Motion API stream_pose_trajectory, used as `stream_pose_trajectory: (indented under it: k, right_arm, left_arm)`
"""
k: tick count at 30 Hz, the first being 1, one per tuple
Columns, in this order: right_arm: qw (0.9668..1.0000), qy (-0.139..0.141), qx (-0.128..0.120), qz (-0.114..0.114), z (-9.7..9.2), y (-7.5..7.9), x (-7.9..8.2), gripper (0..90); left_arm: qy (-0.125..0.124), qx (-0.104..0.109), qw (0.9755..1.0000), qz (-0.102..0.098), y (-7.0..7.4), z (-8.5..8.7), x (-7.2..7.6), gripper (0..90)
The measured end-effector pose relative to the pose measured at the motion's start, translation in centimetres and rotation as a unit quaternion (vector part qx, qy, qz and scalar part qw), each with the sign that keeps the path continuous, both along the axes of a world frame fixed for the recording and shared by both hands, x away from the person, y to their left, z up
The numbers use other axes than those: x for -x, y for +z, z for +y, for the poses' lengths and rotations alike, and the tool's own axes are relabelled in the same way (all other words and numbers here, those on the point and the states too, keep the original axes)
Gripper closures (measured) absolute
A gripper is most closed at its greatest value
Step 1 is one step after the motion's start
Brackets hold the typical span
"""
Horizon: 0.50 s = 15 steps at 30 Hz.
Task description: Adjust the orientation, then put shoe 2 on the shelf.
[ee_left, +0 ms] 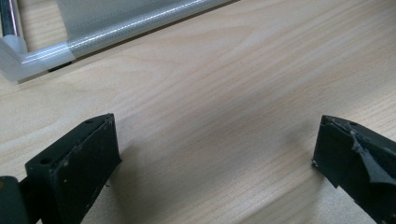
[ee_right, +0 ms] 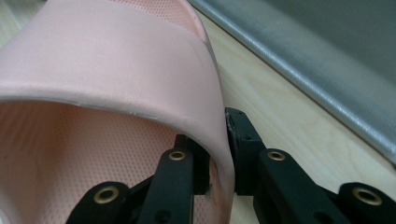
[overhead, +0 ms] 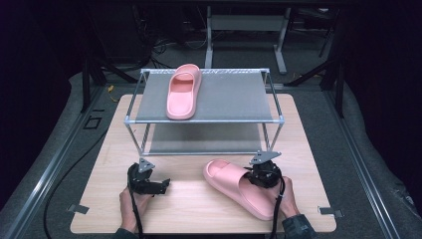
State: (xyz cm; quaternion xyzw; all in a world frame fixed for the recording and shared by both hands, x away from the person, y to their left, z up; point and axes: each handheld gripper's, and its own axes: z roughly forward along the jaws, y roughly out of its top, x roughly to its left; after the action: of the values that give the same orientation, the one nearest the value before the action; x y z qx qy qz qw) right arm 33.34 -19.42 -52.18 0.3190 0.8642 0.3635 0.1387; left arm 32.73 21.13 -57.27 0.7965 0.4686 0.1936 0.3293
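Note:
A pink slipper (overhead: 239, 186) lies on the wooden table (overhead: 199, 199) at the front right, toe toward the rack. My right gripper (overhead: 263, 174) is shut on the side of its strap (ee_right: 140, 65): one jaw sits inside under the strap, the other outside against the wall. A second pink slipper (overhead: 183, 90) rests on the top shelf of the two-tier metal rack (overhead: 204, 119). My left gripper (overhead: 149, 181) sits at the front left, low over bare wood, open with nothing between its fingers (ee_left: 74, 163).
The rack's lower shelf (overhead: 209, 138) stands just behind both grippers; its white corner joint (ee_left: 18, 56) and rail lie close ahead of the left gripper. The table's front edge runs just behind the person's hands. Dark floor and cables surround the table.

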Motion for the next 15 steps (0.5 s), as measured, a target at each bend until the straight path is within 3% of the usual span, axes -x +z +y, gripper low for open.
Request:
stream_pose_trajectory:
  k: [9,15]
  right_arm:
    - [0.9994,0.034,-0.009,-0.006,-0.2,0.7,-1.3,81.5]
    - [0.9979,0.061,0.009,-0.018,0.0,1.6,-2.0,81.6]
  left_arm:
    - [0.0,0.0,1.0,0.0,0.0,0.0,0.0,0.2]
    - [0.0,0.0,1.0,0.0,0.0,0.0,0.0,0.2]
